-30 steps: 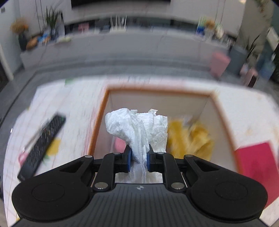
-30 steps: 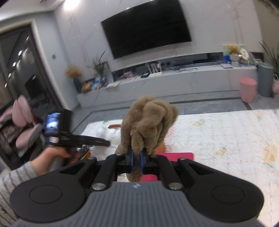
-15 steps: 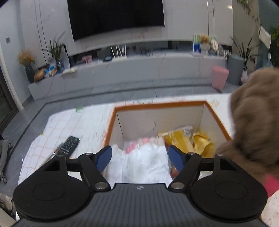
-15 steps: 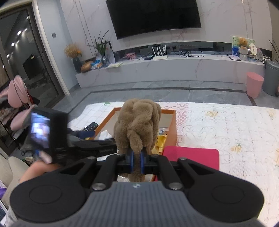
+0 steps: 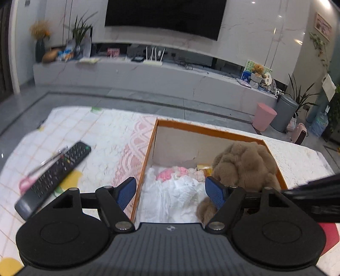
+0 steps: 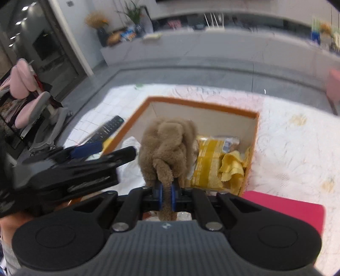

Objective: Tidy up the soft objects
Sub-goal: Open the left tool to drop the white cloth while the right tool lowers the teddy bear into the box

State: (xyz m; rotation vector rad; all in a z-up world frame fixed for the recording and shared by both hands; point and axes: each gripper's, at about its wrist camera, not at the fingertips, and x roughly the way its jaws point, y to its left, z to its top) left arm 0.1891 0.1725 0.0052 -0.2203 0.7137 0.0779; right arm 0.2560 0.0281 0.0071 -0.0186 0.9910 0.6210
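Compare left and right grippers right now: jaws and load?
Left gripper has its jaws wide apart and holds nothing; right gripper is shut on the brown plush toy. Left sits above the white cloth, right above the box's middle. Both are over the box.

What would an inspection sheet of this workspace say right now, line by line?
Surface: patterned quilt, mostly bare.
Job's things: open orange-rimmed box holds white cloth, pink knit item, yellow packet, yellow cloth; brown plush toy hangs over it.
Clutter: TV remote beside the box; red pad.
Grippers: left gripper open, empty, above the white cloth; right gripper shut on the plush toy.
Cables: nothing seen nearby.
Surroundings: wall TV, low console, pink bin, grey bin.
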